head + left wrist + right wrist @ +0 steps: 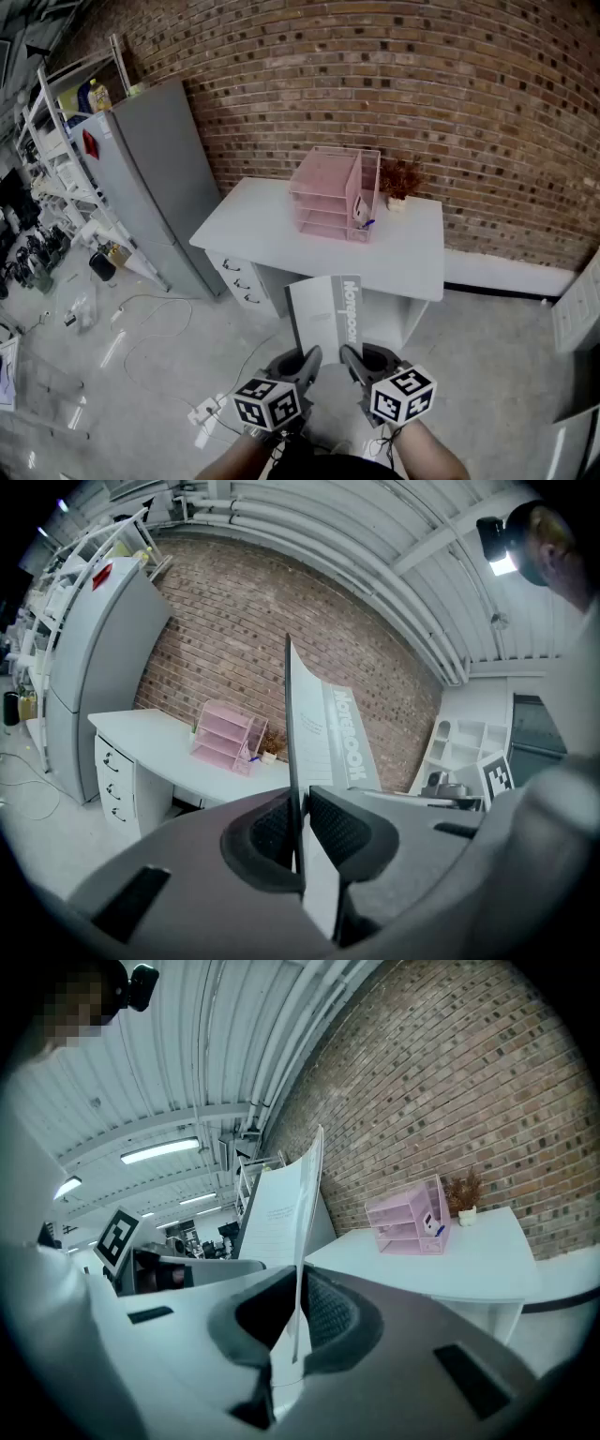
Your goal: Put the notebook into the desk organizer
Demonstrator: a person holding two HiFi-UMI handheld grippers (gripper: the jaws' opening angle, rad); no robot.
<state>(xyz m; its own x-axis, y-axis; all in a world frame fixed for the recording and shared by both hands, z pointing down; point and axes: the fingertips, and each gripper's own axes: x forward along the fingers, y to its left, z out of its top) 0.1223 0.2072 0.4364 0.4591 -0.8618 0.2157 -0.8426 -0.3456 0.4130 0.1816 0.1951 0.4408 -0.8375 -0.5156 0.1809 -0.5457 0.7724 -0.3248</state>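
Observation:
A thin grey-and-white notebook (325, 315) is held in the air in front of a white desk (272, 234). My left gripper (309, 359) is shut on its near left corner, and my right gripper (350, 357) is shut on its near right corner. In the left gripper view the notebook (323, 742) stands edge-on between the pads (272, 829). The right gripper view shows the notebook (281, 1218) rising from the jaws likewise. The pink desk organizer (335, 194) stands at the back of the desk, beyond the notebook, also seen as the organizer (225, 737) and the organizer (408, 1216).
A small potted plant (400, 181) stands to the right of the organizer against the brick wall. A grey refrigerator (150, 183) stands left of the desk, with white shelving (56, 141) further left. Cables and a power strip (204, 410) lie on the floor at left.

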